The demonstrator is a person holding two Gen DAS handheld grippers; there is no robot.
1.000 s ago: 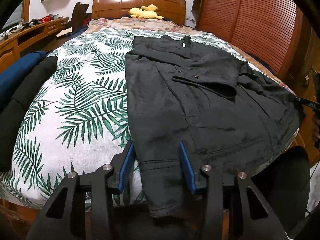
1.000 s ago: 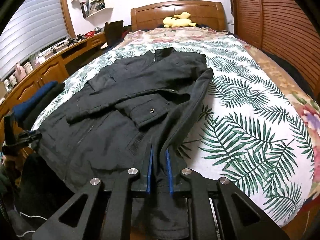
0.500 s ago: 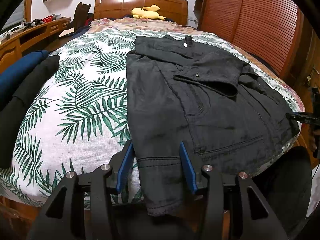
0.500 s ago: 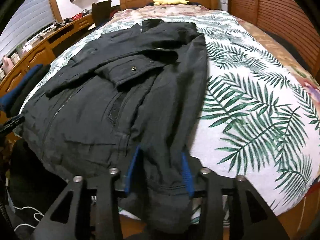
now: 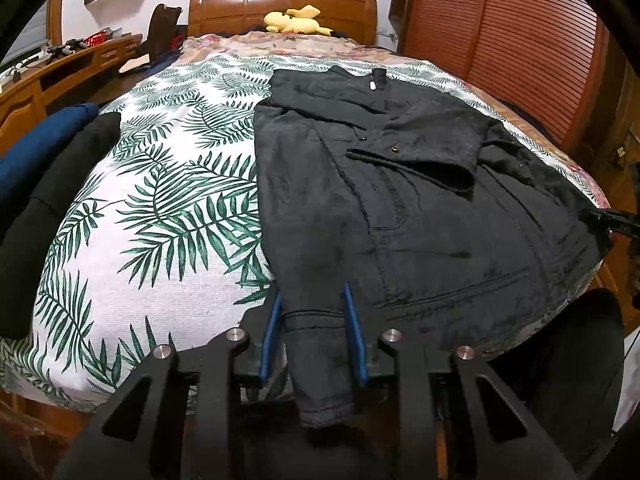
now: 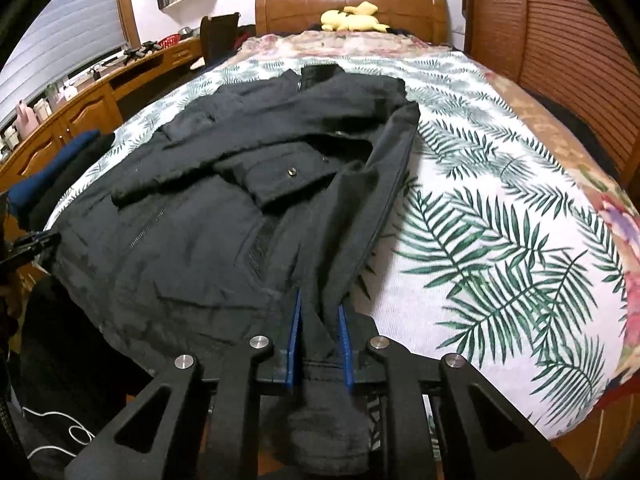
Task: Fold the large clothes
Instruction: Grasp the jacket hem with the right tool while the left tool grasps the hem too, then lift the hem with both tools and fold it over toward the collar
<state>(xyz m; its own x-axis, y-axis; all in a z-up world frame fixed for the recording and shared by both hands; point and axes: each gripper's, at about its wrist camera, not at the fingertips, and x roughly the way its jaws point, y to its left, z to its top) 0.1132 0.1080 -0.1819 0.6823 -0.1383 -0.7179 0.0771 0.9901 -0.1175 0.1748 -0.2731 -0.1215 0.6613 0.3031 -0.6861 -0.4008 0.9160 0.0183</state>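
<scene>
A large black jacket [image 5: 400, 200] lies spread on the bed, collar toward the headboard, one sleeve folded across the chest. It also shows in the right wrist view [image 6: 240, 216]. My left gripper [image 5: 312, 320] straddles the jacket's near left hem corner, its jaws apart on either side of the cloth. My right gripper [image 6: 318, 328] has its jaws close around the jacket's near right hem or sleeve end, which hangs down between them. The right gripper's tip [image 5: 612, 220] shows at the jacket's right edge.
The bed has a leaf-print cover [image 5: 160, 216] and a wooden headboard [image 5: 280, 4] with a yellow plush toy [image 5: 296, 20]. Folded blue and black clothes [image 5: 44, 168] lie at the left edge. A wooden desk [image 6: 80, 104] stands left, louvred wardrobe doors [image 5: 520, 48] right.
The right gripper opened half a second ago and has narrowed again around the cloth. The left gripper has narrowed slightly around the hem and shifted a little.
</scene>
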